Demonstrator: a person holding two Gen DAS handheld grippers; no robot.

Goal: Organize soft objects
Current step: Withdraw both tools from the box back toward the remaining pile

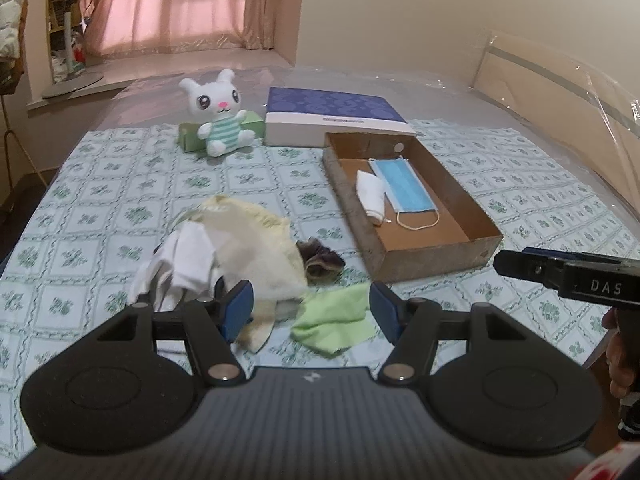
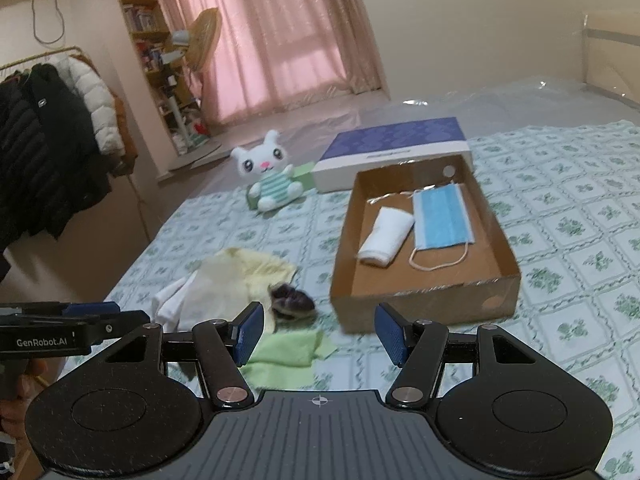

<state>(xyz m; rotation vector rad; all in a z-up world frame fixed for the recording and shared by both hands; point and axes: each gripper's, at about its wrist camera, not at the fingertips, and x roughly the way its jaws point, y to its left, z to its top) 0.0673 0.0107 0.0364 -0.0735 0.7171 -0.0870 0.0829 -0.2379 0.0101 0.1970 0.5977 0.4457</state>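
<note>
A bed [image 1: 120, 184] carries everything here, spread with a white cover printed in green floral squares; clear plastic sheeting lies over its far part and over the headboard on the right. Beyond it are pink curtains [image 2: 280, 40] across a bright window, a bookshelf, a standing fan, and a rack of dark and white jackets [image 2: 52, 120] on the left.

The soft things lie in a loose pile near the bed's near edge: a pale yellow cloth [image 1: 256, 236] draped over a white garment [image 1: 180, 268], a dark brown scrunched piece [image 1: 322, 258] just beside it, and a light green cloth [image 1: 336, 318] nearest the cameras. An open cardboard box [image 1: 436, 264] sits to the right of the pile, holding a rolled white cloth [image 1: 370, 194] and a blue face mask [image 1: 406, 186] side by side. Behind the box rests a blue-and-white flat box [image 1: 332, 116], touching its far end. A plush rabbit [image 1: 220, 116] sits upright against a small green box [image 1: 190, 136], well apart from the pile.

The left gripper [image 1: 310, 310] hangs over the green cloth with jaws spread wide and nothing between them. The right gripper [image 2: 320, 334] hangs between the green cloth and the cardboard box's near wall, also wide apart and empty.

Open cover stretches right of the cardboard box and between the pile and the rabbit.
</note>
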